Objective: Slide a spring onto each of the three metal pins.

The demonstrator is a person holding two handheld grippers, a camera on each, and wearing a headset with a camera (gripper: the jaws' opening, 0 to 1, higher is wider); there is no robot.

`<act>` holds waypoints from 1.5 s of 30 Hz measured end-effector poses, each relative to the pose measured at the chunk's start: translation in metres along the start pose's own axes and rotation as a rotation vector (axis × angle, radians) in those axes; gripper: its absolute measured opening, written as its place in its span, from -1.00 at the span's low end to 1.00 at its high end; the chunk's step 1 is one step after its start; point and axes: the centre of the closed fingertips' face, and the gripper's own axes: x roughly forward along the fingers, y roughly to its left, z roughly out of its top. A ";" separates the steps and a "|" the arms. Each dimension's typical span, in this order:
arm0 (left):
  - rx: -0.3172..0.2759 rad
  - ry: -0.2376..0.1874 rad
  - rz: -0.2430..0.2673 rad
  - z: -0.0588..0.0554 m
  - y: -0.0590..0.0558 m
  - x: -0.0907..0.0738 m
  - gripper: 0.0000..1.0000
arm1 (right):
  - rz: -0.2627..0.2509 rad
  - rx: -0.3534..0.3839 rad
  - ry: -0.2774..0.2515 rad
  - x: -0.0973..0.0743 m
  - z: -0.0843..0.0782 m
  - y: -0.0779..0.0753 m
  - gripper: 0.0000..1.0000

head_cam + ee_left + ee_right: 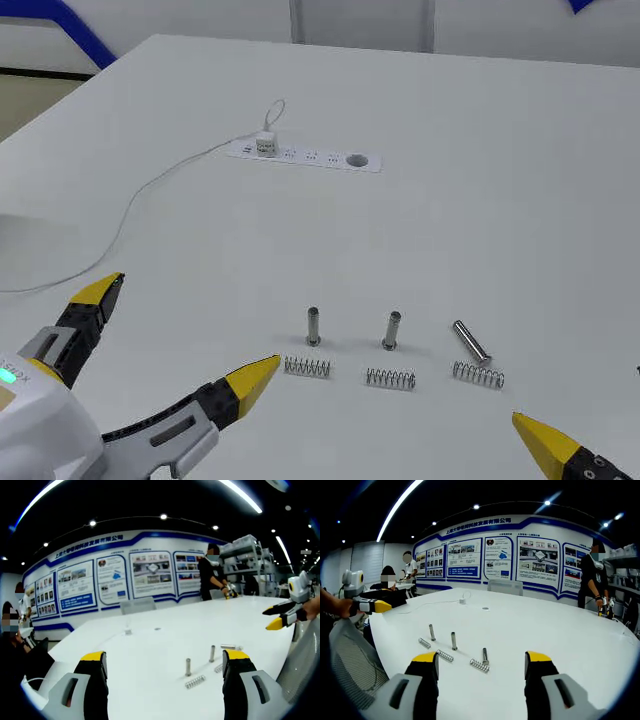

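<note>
I am holding my left gripper (182,331) with jaws wide apart and empty, at 8 o'clock from the springs (390,378). They are lying on the worktop (480,200) just before the pins (391,330): two standing, the rightmost lying. My right gripper (481,656) is gaping empty too, and the head view's 5 o'clock corner is cutting it off.

The head view's bottom edge cuts off the yellow-tipped right gripper (548,440), near the rightmost grey metal pin (470,342); one jaw shows.
</note>
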 end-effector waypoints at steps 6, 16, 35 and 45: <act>0.000 -0.004 -0.014 0.000 -0.003 0.000 0.96 | 0.040 -0.011 0.024 0.007 -0.005 0.004 0.32; -0.010 -0.017 -0.034 0.002 -0.006 0.001 0.95 | 0.074 0.052 0.067 0.039 -0.002 -0.014 0.12; -0.010 0.022 -0.064 -0.007 -0.012 0.003 0.93 | 0.187 0.021 0.306 0.118 -0.031 -0.017 -0.14; 0.017 0.005 -0.070 -0.002 -0.015 0.002 0.90 | 0.199 -0.015 0.415 0.157 -0.057 -0.005 -0.35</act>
